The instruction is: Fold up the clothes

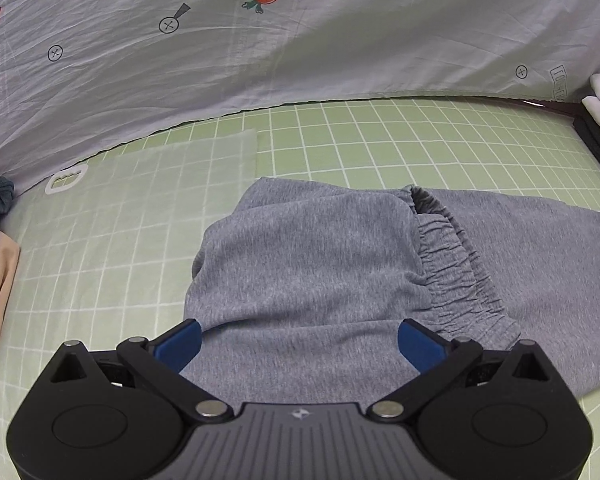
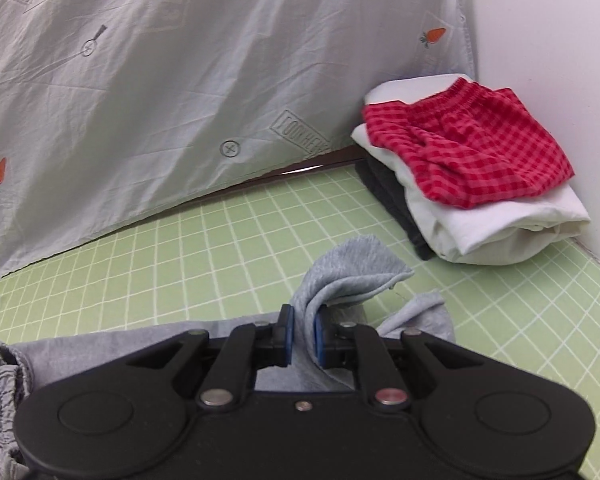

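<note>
The right gripper (image 2: 302, 332) is clamped on a bunched fold of the grey sweatpants (image 2: 344, 276), lifting a leg end off the green checked table cover (image 2: 180, 248); only its own view shows this, along with the stack of folded clothes (image 2: 472, 168), red checked shorts on top, in the corner by the wall. The left gripper (image 1: 299, 342) hangs with its blue pads wide apart and nothing between them, above the sweatpants (image 1: 312, 256). That view alone shows the garment lying mid-table, one part folded over beside the gathered elastic waistband (image 1: 456, 264), with a translucent folding board (image 1: 172, 168) beyond it.
</note>
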Demonstrator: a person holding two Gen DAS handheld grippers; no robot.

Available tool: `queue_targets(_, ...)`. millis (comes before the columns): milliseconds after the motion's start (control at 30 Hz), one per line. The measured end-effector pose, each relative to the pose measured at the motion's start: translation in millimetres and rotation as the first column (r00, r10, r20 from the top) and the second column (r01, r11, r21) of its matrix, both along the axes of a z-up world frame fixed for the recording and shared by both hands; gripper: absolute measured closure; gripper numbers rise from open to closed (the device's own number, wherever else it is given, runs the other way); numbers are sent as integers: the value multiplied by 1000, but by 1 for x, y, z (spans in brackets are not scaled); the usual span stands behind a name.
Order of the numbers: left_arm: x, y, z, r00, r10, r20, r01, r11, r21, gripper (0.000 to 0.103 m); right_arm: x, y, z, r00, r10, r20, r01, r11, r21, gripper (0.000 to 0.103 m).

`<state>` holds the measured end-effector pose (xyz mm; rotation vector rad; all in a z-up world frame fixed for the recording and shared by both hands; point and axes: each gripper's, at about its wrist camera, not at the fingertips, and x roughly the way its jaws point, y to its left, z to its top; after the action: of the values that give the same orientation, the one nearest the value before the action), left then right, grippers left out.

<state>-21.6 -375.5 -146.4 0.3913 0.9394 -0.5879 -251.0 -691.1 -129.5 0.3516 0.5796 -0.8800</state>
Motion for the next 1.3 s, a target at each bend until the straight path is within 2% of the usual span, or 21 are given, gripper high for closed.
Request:
queue_targets(200,15,27,-4,1000,-24,-2,24,1000,16,0,72,74,-24,988,155,5,-155,987,45,92)
queue_targets(333,28,40,-12,999,-40,-9,40,999,28,0,110,122,-68,972,230,-47,-221,964,146,90)
queue_targets(433,36,44,-14,999,-34,-25,34,999,21,0,118,143,-81,954,286,-95,-268,949,165,83)
queue_targets(467,37,44,-15,999,-34,-31,34,999,16,0,118,147,-81,949,298,-101,-280,946,162,76)
queue_targets(500,36,44,-16,999,-36,-36,36,999,11,0,114,148,-74,951,297,-82,-282,947,156,69)
queue_targets(600,33,41,-20,998,-42,-52,43,999,4,0,94,139,-51,967,253,-14,-249,961,121,62)
queue_targets(667,31,37,-24,997,-50,-58,51,999,9,0,80,126,-40,981,195,4,-194,976,98,57)
queue_targets(733,28,34,-26,996,-58,-61,59,998,14,0,67,108,-33,992,124,24,-125,987,100,57)
queue_targets(867,23,31,-31,996,-65,-68,68,997,30,0,40,68,-46,999,-12,52,2,981,195,57)
queue_targets(1000,20,32,-34,995,-64,-73,67,997,46,0,31,58,-66,997,-11,76,-11,959,282,55)
queue_targets(1100,18,33,-34,996,-61,-69,65,997,48,0,34,60,-76,998,-8,70,-13,955,297,50)
queue_targets(1133,18,34,-33,996,-61,-66,64,997,50,0,34,61,-79,997,-5,76,-19,951,308,50)
queue_targets(1167,18,34,-33,996,-60,-62,64,997,51,0,34,62,-82,997,-2,83,-25,947,319,56)
queue_targets(1267,19,35,-31,997,-58,-53,61,997,51,0,35,68,-84,995,23,100,-55,941,333,93)
queue_targets(1300,19,36,-30,997,-56,-53,59,997,51,0,36,71,-83,993,35,109,-69,941,330,95)
